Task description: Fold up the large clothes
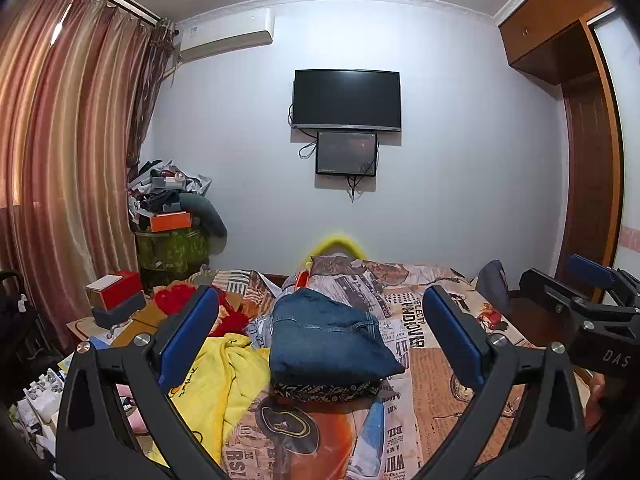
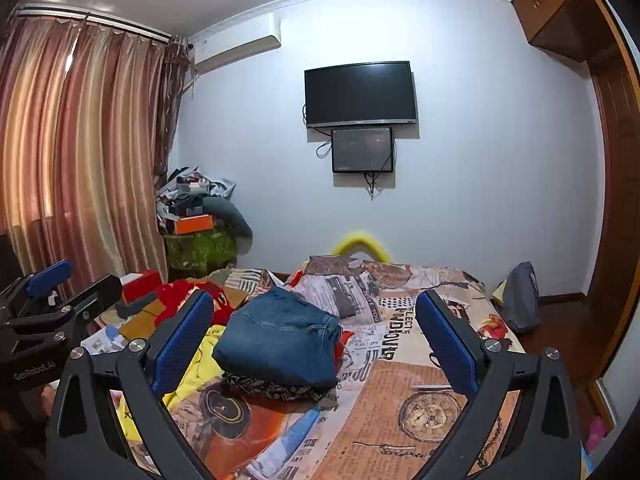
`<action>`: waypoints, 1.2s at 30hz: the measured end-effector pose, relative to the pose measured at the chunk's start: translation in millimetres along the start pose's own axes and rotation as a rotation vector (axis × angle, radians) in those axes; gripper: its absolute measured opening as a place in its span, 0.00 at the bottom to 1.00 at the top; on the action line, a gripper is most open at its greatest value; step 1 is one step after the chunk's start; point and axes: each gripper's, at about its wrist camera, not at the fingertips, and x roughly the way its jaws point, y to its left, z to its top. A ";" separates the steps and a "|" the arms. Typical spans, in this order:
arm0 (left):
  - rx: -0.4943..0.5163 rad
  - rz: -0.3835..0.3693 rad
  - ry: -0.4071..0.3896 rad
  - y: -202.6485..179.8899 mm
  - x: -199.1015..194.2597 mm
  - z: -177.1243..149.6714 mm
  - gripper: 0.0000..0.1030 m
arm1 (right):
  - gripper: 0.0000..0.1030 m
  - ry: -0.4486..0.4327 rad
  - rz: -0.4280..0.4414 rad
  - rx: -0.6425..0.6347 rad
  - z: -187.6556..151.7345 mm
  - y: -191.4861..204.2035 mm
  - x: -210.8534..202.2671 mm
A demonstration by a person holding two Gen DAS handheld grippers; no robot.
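Both the left gripper and right gripper are held with fingers wide, holding nothing, above the bed. The folded jeans are judged done, so the crumpled yellow garment beside them toward the bed's left edge is best gripped at 2 corners.

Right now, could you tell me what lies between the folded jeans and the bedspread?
A dark patterned garment lies folded under the jeans, on the bedspread; its edge shows in both wrist views.

This is a bedroom in a home. A bed with a picture sheet fills the near part. A TV hangs on the far wall. Long curtains hang left, and a wooden wardrobe stands right.
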 end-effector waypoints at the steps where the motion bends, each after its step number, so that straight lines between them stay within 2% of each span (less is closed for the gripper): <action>1: 0.000 0.000 0.001 -0.1 0.8 -0.4 0.99 | 0.98 0.003 -0.001 -0.003 0.0 0.7 0.0; 21: 0.011 0.004 0.036 -4.0 15.1 -7.3 0.99 | 0.98 0.033 0.004 0.010 -1.8 -1.4 0.0; 36: 0.009 -0.023 0.058 -2.4 17.3 -12.4 0.99 | 0.98 0.055 0.006 0.026 -3.7 -6.4 1.0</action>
